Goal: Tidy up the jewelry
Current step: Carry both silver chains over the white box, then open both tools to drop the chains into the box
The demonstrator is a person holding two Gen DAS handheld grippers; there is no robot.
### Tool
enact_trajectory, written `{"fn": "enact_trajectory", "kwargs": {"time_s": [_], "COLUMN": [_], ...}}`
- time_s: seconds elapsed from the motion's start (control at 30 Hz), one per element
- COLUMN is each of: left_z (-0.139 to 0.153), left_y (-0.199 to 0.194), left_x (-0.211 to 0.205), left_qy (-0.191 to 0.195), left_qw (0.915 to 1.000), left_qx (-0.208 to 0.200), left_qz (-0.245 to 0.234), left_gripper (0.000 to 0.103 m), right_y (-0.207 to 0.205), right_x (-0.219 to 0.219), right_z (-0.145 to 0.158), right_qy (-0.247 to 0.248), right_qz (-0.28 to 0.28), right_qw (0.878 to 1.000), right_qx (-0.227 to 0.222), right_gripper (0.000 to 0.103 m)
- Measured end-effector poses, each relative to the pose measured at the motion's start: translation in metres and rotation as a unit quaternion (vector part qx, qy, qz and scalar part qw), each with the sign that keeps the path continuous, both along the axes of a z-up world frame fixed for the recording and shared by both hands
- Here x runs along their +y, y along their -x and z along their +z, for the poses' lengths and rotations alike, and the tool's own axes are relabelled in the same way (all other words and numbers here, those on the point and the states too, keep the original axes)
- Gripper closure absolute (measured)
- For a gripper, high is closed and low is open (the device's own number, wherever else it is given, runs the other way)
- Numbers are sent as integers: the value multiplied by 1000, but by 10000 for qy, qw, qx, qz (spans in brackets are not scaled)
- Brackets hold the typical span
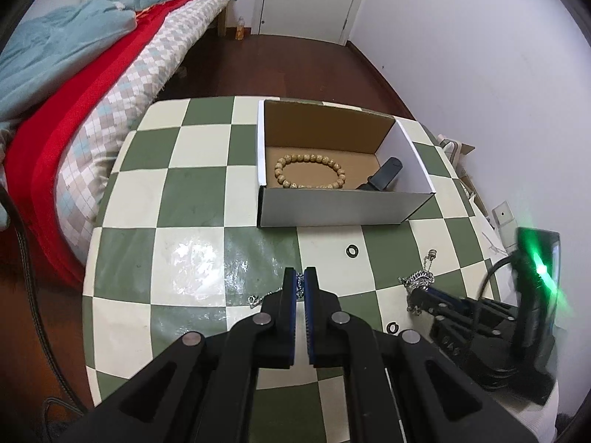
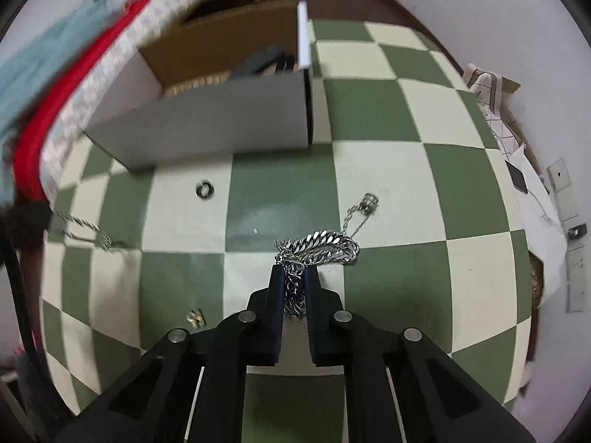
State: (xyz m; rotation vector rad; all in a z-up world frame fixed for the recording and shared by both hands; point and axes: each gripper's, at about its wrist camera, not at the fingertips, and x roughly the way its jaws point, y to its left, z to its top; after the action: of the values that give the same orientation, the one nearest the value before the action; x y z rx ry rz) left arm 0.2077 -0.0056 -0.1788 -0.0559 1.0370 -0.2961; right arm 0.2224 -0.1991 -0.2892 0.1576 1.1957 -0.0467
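We see the thick silver chain (image 2: 321, 245) bunched w/ its long axis running left-right just past the right gripper (image 2: 294, 277), one end dropping betw. the narrowly set fingers, which pinch it. A thin silver chain (image 1: 300, 283) is clamped in the nearly closed left gripper (image 1: 300, 277), its clasp end (image 1: 253, 301) trailing left on the checkered tabletop (image 1: 192, 192). Beyond: cardboard box (image 1: 332, 210) w/ bead bracelet (image 1: 309, 171); black ring (image 1: 352, 251) nearby.

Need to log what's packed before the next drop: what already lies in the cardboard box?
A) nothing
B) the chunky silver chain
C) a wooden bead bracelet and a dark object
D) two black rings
C: the left wrist view shows the wooden bead bracelet and a dark object on the floor of the cardboard box.
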Motion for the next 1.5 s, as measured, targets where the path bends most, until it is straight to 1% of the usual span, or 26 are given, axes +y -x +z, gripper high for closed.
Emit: {"fn": "enact_trajectory", "kwargs": {"time_s": [0.07, 0.13, 0.2, 0.23, 0.33, 0.5, 0.67, 0.83, 0.9, 1.0, 1.17, 1.23, 1.33, 1.37, 1.4, 1.43, 1.47, 1.5], "left_z": [4, 11, 18, 23, 40, 71, 90, 99, 101, 98, 78, 66, 57, 55, 54, 54, 54, 56], "left_y": [3, 6, 8, 8, 9, 0, -23, -55, -68, -83, -103, -110, -115, -115, -115, -115, -115, -114], "left_x": [-1, -2, -4, -5, -8, -17, -23, -28, -29, -30, -34, -35, -39, -39, -39, -39, -38, -37], "left_qy": [-54, -107, -78, -89, -139, -258, -195, -179, -196, -160, -91, -62, 4, -7, -6, -6, 15, -9], "left_qw": [10000, 9998, 9996, 9995, 9982, 9946, 9929, 9920, 9916, 9925, 9956, 9973, 9988, 9991, 9993, 9992, 9992, 9990], "left_qx": [-66, -175, -256, -318, -579, -1005, -1165, -1231, -1261, -1194, -924, -728, -491, -422, -356, -344, -351, -397], "left_qz": [-15, -7, -3, 9, 57, 91, 157, 200, 212, 202, 157, 102, 55, 86, 151, 181, 194, 227], "left_gripper": [101, 101, 101, 101, 101, 101, 101, 102, 102, 102, 102, 102, 99, 95, 92, 78, 46, 26], "right_y": [9, 17, 25, 18, 20, 12, -11, -44, -60, -79, -102, -110, -122, -125, -126, -127, -127, -126], "right_x": [-8, -13, -16, -11, -11, -1, 4, 7, 6, 6, 4, 4, 4, 3, 3, 2, 0, 0], "right_z": [10, 27, 43, 54, 84, 125, 153, 158, 155, 148, 130, 123, 111, 108, 105, 102, 100, 100], "right_qy": [-285, -417, -469, -479, -447, -344, -348, -309, -282, -244, -209, -185, -354, -410, -464, -525, -569, -539], "right_qz": [-166, -243, -235, -247, -168, -43, -20, -21, -43, -84, -84, -62, 94, 134, 170, 180, 201, 197], "right_qw": [9992, 9978, 9965, 9959, 9942, 9907, 9876, 9873, 9883, 9895, 9917, 9925, 9942, 9946, 9950, 9953, 9953, 9957], "right_qx": [-215, -444, -646, -725, -964, -1316, -1534, -1557, -1498, -1422, -1268, -1210, -1010, -944, -863, -798, -755, -733], "right_gripper": [92, 92, 92, 92, 92, 92, 92, 92, 92, 92, 92, 92, 92, 91, 88, 84, 70, 47]}}
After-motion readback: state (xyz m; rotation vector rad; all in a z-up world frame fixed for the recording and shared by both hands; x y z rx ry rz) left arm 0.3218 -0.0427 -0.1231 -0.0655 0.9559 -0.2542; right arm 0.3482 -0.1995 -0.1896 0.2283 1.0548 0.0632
